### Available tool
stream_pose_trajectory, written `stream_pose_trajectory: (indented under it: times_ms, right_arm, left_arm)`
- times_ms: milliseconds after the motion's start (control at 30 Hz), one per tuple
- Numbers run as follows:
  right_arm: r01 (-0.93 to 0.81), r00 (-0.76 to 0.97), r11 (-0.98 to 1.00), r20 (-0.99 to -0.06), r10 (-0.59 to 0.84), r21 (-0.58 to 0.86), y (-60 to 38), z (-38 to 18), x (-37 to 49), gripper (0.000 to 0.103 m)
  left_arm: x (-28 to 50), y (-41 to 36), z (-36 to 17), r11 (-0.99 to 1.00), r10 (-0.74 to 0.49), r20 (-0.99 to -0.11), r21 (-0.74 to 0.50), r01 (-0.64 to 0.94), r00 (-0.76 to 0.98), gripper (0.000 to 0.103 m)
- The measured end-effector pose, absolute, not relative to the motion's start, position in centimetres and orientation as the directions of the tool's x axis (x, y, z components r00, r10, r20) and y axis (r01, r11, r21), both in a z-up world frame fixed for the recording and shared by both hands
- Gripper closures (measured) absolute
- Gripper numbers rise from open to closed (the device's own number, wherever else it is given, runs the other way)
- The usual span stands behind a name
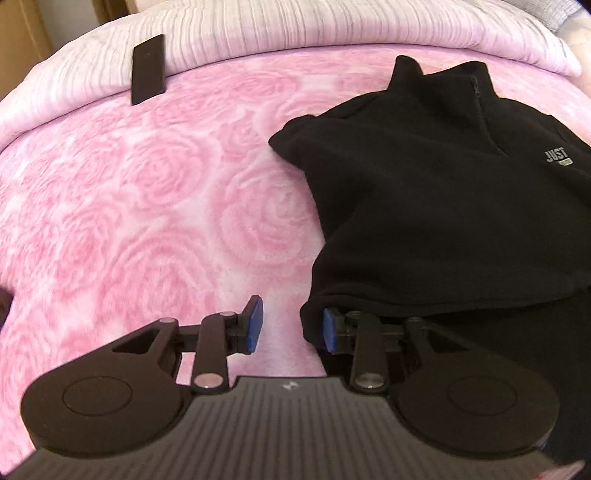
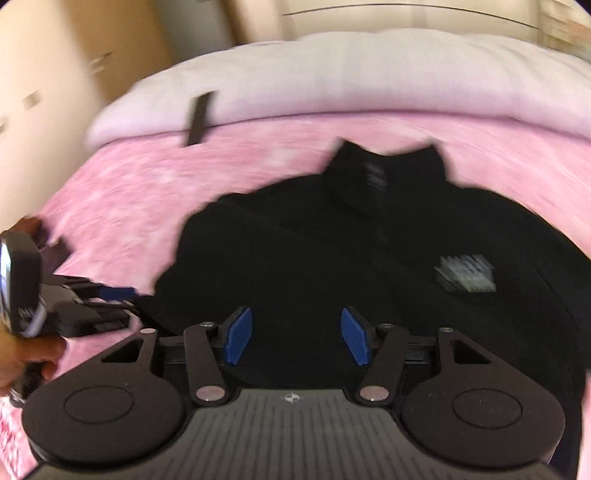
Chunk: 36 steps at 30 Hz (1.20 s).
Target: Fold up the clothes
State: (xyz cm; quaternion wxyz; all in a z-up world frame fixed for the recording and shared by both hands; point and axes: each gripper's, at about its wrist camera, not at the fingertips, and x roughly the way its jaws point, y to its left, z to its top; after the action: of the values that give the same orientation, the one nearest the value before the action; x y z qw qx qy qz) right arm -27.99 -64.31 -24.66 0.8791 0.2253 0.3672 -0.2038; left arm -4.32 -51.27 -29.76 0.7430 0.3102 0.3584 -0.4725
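**Fleece on the bed, both grippers closing in on its near edge**

Fleece first: the black fleece top lies spread on the pink rose blanket, collar towards the pillow, chest logo facing up. Our left gripper sits at the garment's near left corner, jaws partly apart. One blue pad is tucked against the folded edge, the other stands clear over the blanket, so nothing is pinched yet. Our right gripper hovers over the lower body of the top, jaws well apart and empty, in a blurred picture.

To do this well, we'd want the left pads to take the whole hem edge, not only the top layer, and the right to grab the matching corner so the fold travels straight.

Around us: a dark flat rectangle rests where blanket meets pillow, well apart from the fleece. Nothing blocks the fold. The plush blanket could snag in a low pinch.
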Motion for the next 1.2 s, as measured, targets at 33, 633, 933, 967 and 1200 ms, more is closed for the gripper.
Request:
stream_pose_trajectory:
  times_ms: [33, 633, 933, 967, 1200]
  right_arm:
    - [0.487, 0.657, 0.838, -0.735, -0.165, 0.247, -64.8, -24.7, -26.4, 0.045]
    - [0.038, 0.454, 0.974, -0.872, 0.183, 0.224, -71.0, -29.4, 1.6, 0.055]
    - [0.064, 0.454, 0.983, -0.882, 0.125, 0.173, -70.7, -29.3, 2.4, 0.103]
    - [0.07, 0.457, 0.985, -0.883, 0.111, 0.16, -70.8, -29.5, 2.3, 0.103]
    - [0.152, 0.522, 0.979, -0.852, 0.04, 0.139, -71.0, -29.3, 0.8, 0.079]
  left_arm:
    - [-4.6, -51.1, -29.8, 0.361, -0.48, -0.823, 0.132, 0.923, 0.306, 0.073]
    - [-7.6, -49.7, -30.9, 0.359, -0.562, -0.741, 0.18, 0.916, 0.366, 0.096]
    - [-7.5, -48.2, -30.5, 0.446, -0.582, -0.717, 0.113, 0.888, 0.383, 0.096]
    - [-7.3, -48.1, -30.7, 0.465, -0.575, -0.726, 0.089, 0.881, 0.377, 0.096]
    - [-6.3, -48.6, -30.9, 0.468, -0.565, -0.755, 0.038, 0.883, 0.332, 0.096]
